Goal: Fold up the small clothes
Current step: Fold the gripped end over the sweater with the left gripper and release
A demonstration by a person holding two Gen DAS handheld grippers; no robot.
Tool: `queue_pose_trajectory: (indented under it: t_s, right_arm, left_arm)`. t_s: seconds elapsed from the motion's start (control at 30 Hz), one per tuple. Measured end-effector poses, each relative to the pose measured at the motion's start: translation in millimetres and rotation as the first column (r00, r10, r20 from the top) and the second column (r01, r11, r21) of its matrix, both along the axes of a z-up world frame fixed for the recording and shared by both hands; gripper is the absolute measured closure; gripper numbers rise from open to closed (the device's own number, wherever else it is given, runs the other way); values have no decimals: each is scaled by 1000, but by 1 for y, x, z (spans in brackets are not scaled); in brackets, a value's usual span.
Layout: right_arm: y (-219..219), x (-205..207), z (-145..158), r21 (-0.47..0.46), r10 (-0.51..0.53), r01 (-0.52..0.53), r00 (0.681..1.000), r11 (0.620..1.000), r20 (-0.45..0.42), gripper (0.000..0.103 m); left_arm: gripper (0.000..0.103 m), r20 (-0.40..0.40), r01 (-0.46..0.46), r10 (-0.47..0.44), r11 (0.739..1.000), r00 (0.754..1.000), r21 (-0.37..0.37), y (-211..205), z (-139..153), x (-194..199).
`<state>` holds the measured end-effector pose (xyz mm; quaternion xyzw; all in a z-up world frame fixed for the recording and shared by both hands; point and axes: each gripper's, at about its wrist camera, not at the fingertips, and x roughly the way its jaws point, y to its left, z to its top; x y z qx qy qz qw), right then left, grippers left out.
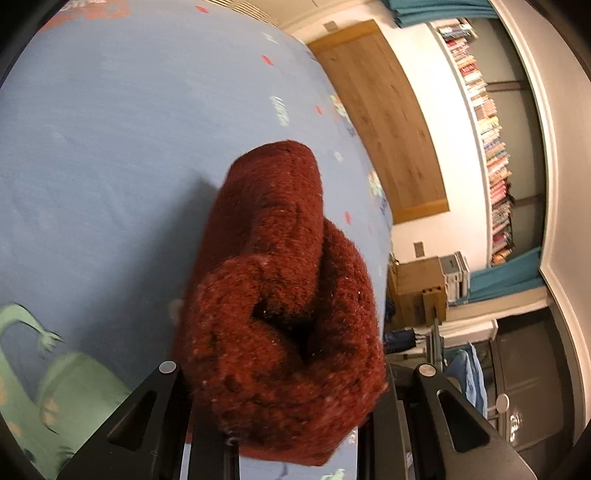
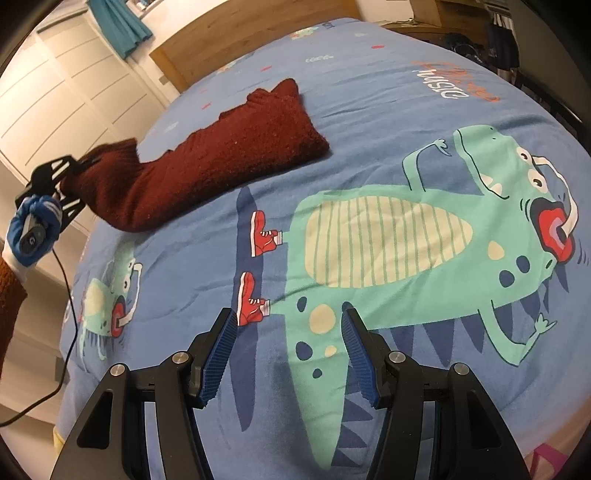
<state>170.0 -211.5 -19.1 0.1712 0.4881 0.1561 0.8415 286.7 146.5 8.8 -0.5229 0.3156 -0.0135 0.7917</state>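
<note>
The dark red knitted garment (image 2: 221, 158) is clamped at one end by the left gripper (image 2: 79, 166) and lifted off the bed's blue duvet (image 2: 369, 92), while its far end lies on the cover near the wooden headboard (image 2: 229, 33). In the left wrist view the fingers themselves are hidden behind the bunched wool. The right gripper (image 2: 288, 354) is held with its blue fingers (image 2: 219, 358) apart and nothing between them, over the printed green monster (image 2: 406, 236). Open duvet is left all around. Orange and white lettering (image 2: 454, 83) is seen upside down and cannot be read.
</note>
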Motion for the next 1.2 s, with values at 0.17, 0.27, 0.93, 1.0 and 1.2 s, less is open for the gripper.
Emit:
queue_pose_trajectory:
  t_s: [0.17,0.27,0.93,1.0,1.2]
  right_arm:
    - [-13,-3,0,42,-25,25,1000,999,8,43]
    - [-24,-5,-1,67,-48,47,999,997,7,43]
    - [-68,-10,-7,150,-127,125,992,981,4,43]
    - [-68,-10,-9,155,-130,128,992,979,0,43]
    - [-70,-10,-10,154,-133,132,991,979,-7,43]
  left_arm:
    - [85,40,71,-70,997,997,-20,-39,16,22]
    - [85,49,120,-118,992,992,-37,-71,22,39]
    - [85,-256,511,-442,735,860,445,-297,-23,70]
    - [85,-269,522,-448,717,853,462,-304,-26,69]
    - [74,-262,540,-472,722,842,433,-311,-30,67]
